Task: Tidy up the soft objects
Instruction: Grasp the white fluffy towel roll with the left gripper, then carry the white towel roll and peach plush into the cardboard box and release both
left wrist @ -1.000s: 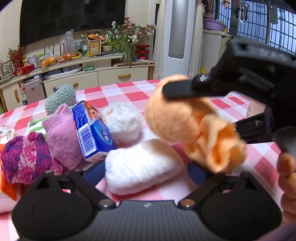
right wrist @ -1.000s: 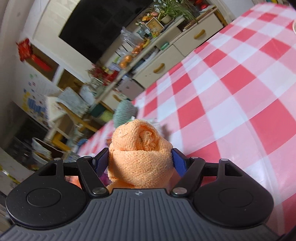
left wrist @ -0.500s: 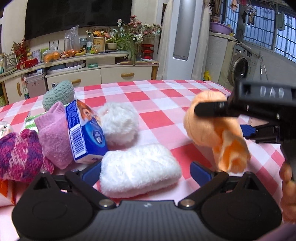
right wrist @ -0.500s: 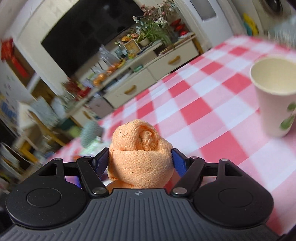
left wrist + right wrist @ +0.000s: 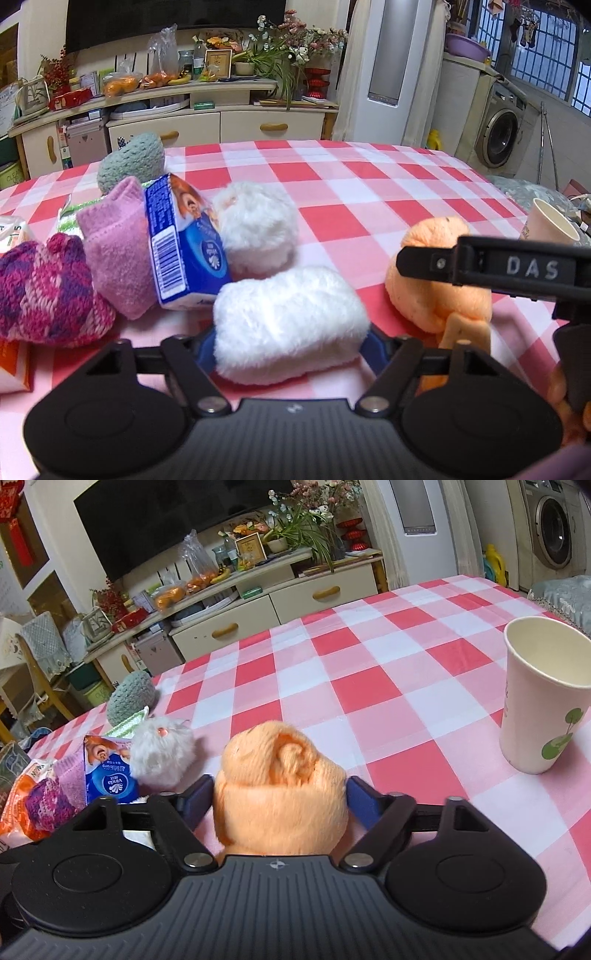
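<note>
A: As our right gripper (image 5: 280, 794) let its fingers spread, the orange rolled sock (image 5: 279, 786) that it had carried clamped a second earlier came to sit on the checked worktop (image 5: 369, 686), loose between wide fingers, near the paper cup (image 5: 543, 698).

B: Meanwhile our left gripper (image 5: 291, 339) had been closing. Its fingers, which had stood wide apart around the white fluffy sock roll (image 5: 288, 325), now pressed its two ends.

A: We judged that one soft thing was placed apart from the pile, and the next was being taken.

B: Beside it lay the tissue pack (image 5: 181, 240), the pink sock (image 5: 118, 251) and the white fluffy ball (image 5: 255, 225), still waiting.
</note>
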### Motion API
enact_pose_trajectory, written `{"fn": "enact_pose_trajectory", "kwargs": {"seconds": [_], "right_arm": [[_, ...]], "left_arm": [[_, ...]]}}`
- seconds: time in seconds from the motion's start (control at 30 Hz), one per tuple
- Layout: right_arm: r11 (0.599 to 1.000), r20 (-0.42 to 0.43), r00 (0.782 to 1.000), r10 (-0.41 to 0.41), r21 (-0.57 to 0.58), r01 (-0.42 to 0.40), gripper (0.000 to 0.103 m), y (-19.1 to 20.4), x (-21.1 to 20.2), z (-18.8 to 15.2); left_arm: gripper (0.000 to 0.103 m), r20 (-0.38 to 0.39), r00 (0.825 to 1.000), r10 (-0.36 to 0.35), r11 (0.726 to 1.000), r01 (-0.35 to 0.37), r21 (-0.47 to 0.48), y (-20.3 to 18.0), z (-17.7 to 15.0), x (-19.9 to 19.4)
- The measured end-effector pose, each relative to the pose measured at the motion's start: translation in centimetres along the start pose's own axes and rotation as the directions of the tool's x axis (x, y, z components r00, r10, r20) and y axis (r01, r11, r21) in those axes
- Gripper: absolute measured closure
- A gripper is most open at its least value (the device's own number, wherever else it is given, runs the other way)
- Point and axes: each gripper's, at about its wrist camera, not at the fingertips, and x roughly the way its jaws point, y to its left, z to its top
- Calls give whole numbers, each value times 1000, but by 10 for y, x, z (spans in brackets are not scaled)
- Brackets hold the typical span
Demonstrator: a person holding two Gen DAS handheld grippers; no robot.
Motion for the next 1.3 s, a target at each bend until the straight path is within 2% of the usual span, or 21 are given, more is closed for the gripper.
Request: {"fn": "enact_pose_trajectory", "kwargs": {"seconds": [0.2, 0.37, 0.47, 0.7, 1.3], "right_arm": [[999, -17, 999, -31, -32, 30, 2, -6, -1, -4], [998, -9, 999, -34, -59, 34, 12, -2, 4, -4], [993, 12, 999, -50, -107, 51, 14, 3, 3, -6], [988, 37, 998, -58, -140, 63, 16, 11, 6, -10], [994, 44, 998, -40, -100, 45, 17, 13, 5, -13]], "left_arm": [[51, 10, 999, -33, 999, 33, -21, 8, 3, -7], [71, 22, 998, -52, 998, 53, -29, 13, 5, -13], [79, 22, 998, -60, 997, 61, -42, 18, 5, -16], [82, 17, 998, -65, 996, 66, -58, 27, 1, -26], [82, 69, 994, -84, 993, 89, -72, 58, -3, -70]]}}
